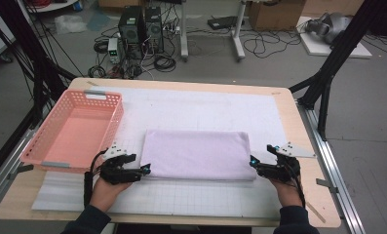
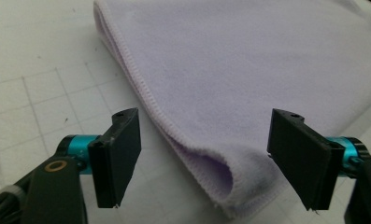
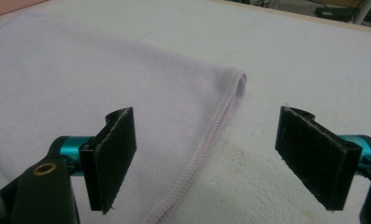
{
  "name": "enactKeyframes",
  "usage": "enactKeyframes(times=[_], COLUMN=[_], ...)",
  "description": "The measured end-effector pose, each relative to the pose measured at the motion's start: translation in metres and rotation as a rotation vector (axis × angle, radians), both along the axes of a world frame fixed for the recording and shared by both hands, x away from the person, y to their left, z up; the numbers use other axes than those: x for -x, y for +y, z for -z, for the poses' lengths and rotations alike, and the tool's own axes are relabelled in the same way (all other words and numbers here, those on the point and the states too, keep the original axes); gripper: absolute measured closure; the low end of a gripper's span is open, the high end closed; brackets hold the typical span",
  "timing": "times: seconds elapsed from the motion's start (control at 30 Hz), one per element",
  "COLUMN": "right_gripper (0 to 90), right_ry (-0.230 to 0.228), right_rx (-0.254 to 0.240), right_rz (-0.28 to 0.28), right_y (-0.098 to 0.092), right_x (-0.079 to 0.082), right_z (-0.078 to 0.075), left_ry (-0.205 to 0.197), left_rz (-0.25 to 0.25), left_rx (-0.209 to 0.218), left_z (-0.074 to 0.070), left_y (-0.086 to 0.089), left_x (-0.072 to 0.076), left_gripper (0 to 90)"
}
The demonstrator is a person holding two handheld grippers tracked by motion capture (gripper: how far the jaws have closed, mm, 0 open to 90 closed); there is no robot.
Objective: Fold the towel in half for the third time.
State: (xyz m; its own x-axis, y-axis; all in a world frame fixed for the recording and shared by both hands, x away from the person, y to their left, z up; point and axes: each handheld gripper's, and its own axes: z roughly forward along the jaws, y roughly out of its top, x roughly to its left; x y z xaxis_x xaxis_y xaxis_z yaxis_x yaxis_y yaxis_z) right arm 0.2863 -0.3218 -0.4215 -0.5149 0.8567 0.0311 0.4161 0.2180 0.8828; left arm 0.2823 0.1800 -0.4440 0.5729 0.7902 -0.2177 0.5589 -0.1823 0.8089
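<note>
Lilac folded towel (image 1: 197, 153) lies mid-bench (image 1: 298, 126), a pink basket (image 1: 76, 129) beside it; left gripper (image 1: 145, 170) and right gripper (image 1: 253, 162) flank its near corners. Left gripper view: wide jaws straddle a corner, untouched. Right gripper view: wide jaws straddle the hem.

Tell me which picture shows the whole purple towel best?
The high view: the folded purple towel lies whole on the table there, between both grippers. The left gripper view shows just its near folded corner, and the right gripper view its stitched edge and far corner.
</note>
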Motion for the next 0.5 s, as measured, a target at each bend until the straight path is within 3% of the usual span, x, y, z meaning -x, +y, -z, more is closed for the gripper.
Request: enactKeyframes(times=[0.17,0.37,0.5], right_gripper=[19.4,19.4,19.5], right_ry=[0.001,0.006,0.003], right_rx=[0.002,-0.002,0.001], right_rz=[-0.007,-0.004,-0.012], right_y=[0.001,0.001,0.003], right_x=[0.0,-0.001,-0.002], right_z=[0.0,0.001,0.0], left_ry=[0.05,0.044,0.03], left_rz=[0.03,0.046,0.078], left_rx=[-0.038,-0.059,-0.067], left_z=[0.006,0.005,0.006], left_y=[0.002,0.002,-0.003], left_x=[0.005,0.008,0.011], left_gripper=[36.0,42.8,56.5])
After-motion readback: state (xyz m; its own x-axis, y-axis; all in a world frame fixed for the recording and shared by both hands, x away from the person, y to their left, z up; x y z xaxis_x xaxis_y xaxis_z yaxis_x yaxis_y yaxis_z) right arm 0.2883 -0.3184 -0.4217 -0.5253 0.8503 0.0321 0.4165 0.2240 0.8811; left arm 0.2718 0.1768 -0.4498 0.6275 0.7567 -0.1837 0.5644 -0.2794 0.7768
